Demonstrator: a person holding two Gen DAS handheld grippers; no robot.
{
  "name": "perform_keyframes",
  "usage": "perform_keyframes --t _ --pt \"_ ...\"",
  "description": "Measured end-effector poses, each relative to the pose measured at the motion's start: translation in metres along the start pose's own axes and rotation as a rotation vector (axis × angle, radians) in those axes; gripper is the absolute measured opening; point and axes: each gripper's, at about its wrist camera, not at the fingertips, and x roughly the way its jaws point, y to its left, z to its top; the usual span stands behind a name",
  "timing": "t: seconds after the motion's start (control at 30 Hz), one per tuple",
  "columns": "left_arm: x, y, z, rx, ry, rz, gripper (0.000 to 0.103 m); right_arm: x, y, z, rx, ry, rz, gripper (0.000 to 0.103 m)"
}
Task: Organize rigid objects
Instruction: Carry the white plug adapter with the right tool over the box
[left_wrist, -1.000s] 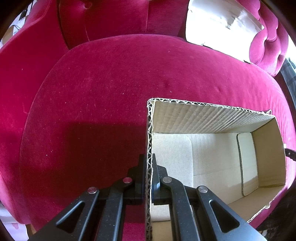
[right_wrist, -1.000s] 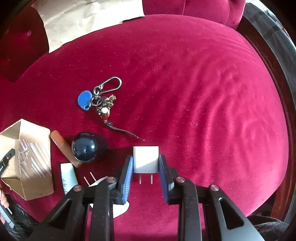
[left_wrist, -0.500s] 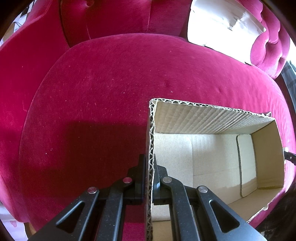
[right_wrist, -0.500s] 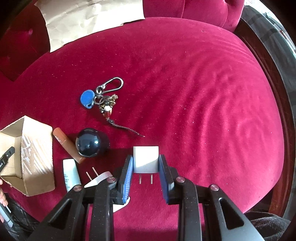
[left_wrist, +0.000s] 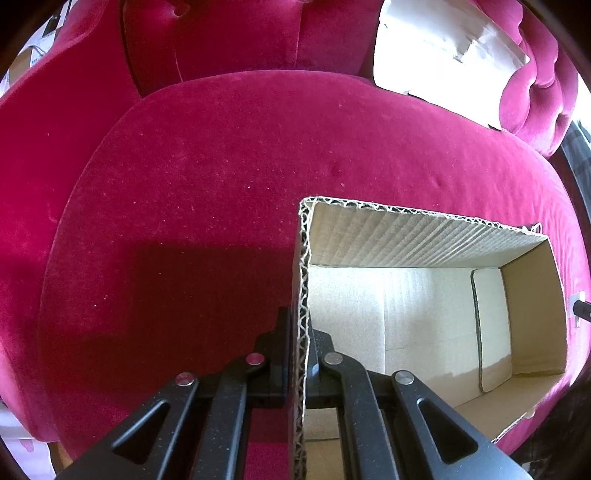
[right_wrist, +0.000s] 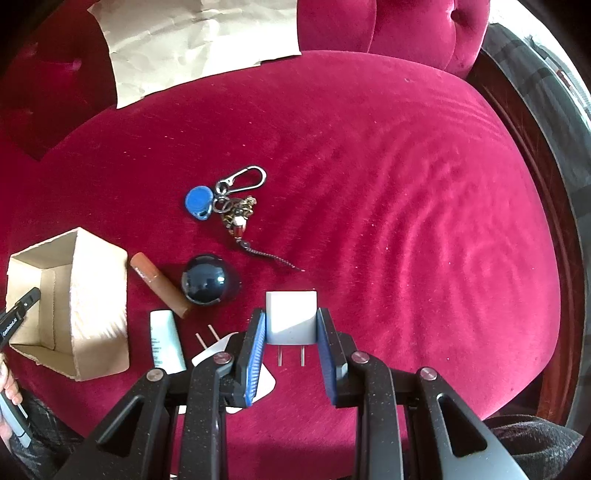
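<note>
The left gripper (left_wrist: 300, 354) is clamped on the corrugated side wall of an open brown cardboard box (left_wrist: 406, 229), one finger outside the wall and one inside. The box rests on a crimson velvet seat cushion (left_wrist: 207, 192), and nothing is seen on its pale floor.

The right gripper (right_wrist: 291, 332) is closed on a white cube-shaped plug adapter (right_wrist: 291, 314), which is pressed between the blue pads (right_wrist: 256, 350) with its two metal prongs pointing toward the camera. The adapter appears to be held just above the cushion.

In the right wrist view, several things lie on the cushion between the box and the adapter: a brown cylindrical tube (right_wrist: 159, 284), a glossy dark blue ball (right_wrist: 207, 280) touching it, a small white tube (right_wrist: 167, 341) and a second white plug (right_wrist: 218, 343) partly hidden behind the fingers. A metal keyring with a blue fob (right_wrist: 225, 199) lies farther back. Crumpled brown paper (right_wrist: 199, 40) is seen against the backrest.
</note>
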Motion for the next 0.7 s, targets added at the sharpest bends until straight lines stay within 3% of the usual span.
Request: perform_keyframes --t 0.3,0.7 --pt "0.000 -0.002 -0.002 -0.003 -0.002 0.000 0.003 -0.018 0.014 -0.014 -0.022 -0.018 0.007 0.028" --pt "-0.001 -0.002 -0.002 -0.002 -0.001 0.002 0.003 -0.046 0.046 0.000 -0.077 -0.037 0.025 0.028"
